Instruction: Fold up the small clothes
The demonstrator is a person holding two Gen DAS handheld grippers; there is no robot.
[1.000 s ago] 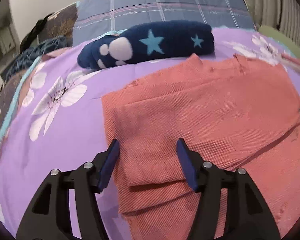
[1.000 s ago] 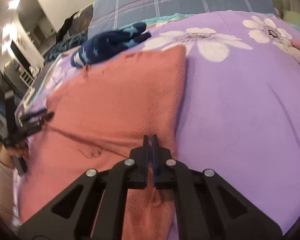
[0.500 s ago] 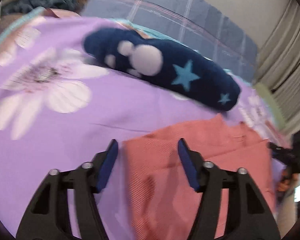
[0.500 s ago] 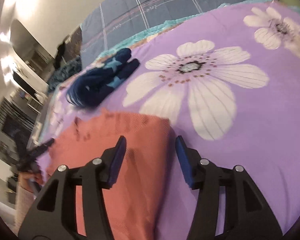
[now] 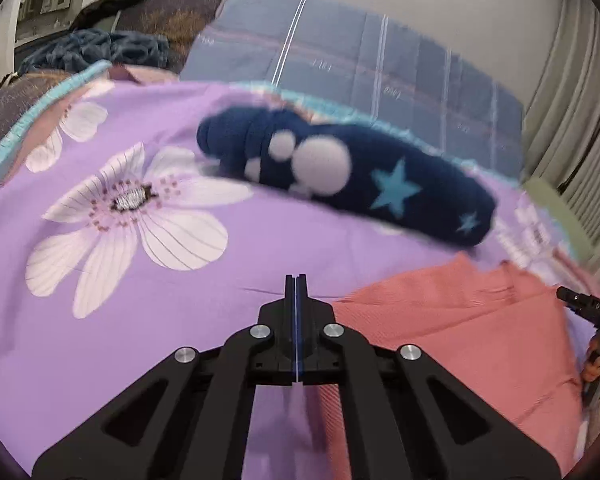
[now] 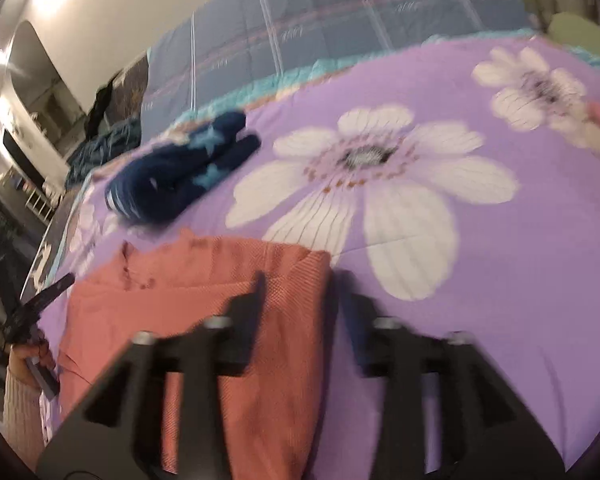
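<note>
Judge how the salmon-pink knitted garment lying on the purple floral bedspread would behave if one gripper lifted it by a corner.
The salmon-pink knitted garment would probably hang limp: it lies flat in soft folded layers. It looks light, being thin. Its textured knit should grip well, though the folds would likely fall open over the purple floral bedspread.

The left tool [image 5: 296, 280] is matte black plastic, built as two angular arms with triangular cut-outs, each arm fixed by two round silver screws. A thin blue strip runs down the seam between its fingers. The right tool [image 6: 300, 280], blurred in its own view, has the same black frame, silver screw heads and slim dark fingers [image 6: 258, 286]. The person's left arm wears a pale ribbed knit sleeve [image 6: 20, 408] with a snug cuff.
</note>
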